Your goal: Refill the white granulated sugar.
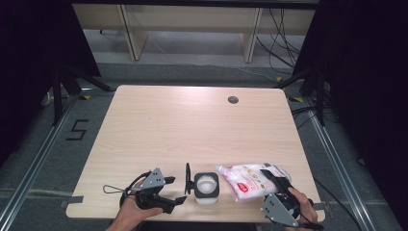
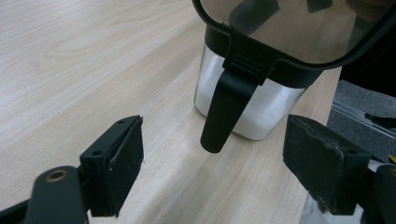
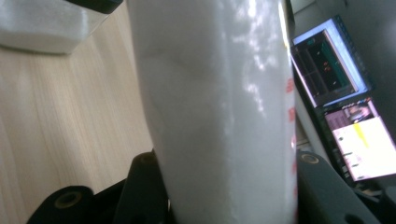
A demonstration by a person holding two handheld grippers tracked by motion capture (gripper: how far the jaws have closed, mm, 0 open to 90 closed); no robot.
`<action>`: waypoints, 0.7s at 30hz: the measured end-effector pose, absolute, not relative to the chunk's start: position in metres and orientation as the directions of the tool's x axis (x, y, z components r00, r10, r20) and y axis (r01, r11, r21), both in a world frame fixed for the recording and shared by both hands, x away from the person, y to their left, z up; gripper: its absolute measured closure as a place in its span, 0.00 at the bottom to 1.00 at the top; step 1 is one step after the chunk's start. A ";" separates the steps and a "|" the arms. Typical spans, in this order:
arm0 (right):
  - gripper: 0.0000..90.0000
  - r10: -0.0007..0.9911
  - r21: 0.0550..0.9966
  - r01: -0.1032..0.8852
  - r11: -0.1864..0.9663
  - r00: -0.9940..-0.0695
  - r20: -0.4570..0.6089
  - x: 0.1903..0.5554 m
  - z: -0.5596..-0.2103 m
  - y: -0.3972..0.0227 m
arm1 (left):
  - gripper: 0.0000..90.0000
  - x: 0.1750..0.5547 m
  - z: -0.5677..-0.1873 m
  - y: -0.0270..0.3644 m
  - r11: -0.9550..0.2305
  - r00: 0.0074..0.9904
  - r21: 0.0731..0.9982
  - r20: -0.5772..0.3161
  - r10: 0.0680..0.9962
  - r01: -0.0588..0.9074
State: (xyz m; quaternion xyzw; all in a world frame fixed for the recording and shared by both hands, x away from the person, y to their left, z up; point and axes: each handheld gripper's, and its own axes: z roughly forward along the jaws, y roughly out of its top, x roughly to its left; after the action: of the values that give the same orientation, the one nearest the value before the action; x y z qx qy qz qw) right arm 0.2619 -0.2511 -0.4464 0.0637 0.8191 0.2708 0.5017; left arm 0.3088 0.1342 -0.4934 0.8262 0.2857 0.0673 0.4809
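Note:
A clear square container (image 1: 207,188) with a black rim stands near the table's front edge, partly filled with white powder. Its hinged lid (image 1: 188,178) stands open on the left side. In the left gripper view the container (image 2: 252,105) is close ahead, and its black latch (image 2: 223,114) hangs down from the lid (image 2: 299,28). My left gripper (image 1: 176,190) is open just left of the container, and nothing lies between its pads (image 2: 212,133). A white plastic bag (image 1: 250,180) with red print lies to the container's right. My right gripper (image 1: 279,190) is shut on the bag's right end (image 3: 219,116).
The wooden table (image 1: 192,125) has a round cable hole (image 1: 233,99) at the back right. The container and the bag sit close to the front edge. Lit monitors (image 3: 345,121) appear beyond the table in the right gripper view.

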 end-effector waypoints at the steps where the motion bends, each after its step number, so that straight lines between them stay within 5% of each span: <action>1: 0.71 0.399 0.531 -0.159 0.832 -0.494 -0.773 0.264 -0.446 -0.252 | 0.22 0.308 -0.494 0.134 -0.365 0.827 0.837 -0.167 0.537 0.407; 5: 0.72 0.497 0.635 -0.095 0.766 -0.538 -0.680 0.272 -0.449 -0.256 | 0.22 0.309 -0.493 0.134 -0.372 0.827 0.833 -0.165 0.537 0.408; 21: 0.75 0.627 0.788 0.000 0.615 -0.607 -0.489 0.322 -0.463 -0.263 | 0.22 0.310 -0.495 0.134 -0.362 0.826 0.838 -0.171 0.537 0.409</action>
State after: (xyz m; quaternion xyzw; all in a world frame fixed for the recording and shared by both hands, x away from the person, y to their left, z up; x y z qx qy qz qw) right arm 0.3219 -0.2627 -0.4627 0.1946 0.8056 0.3931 0.3983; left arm 0.3101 0.1338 -0.4953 0.8224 0.2875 0.0662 0.4864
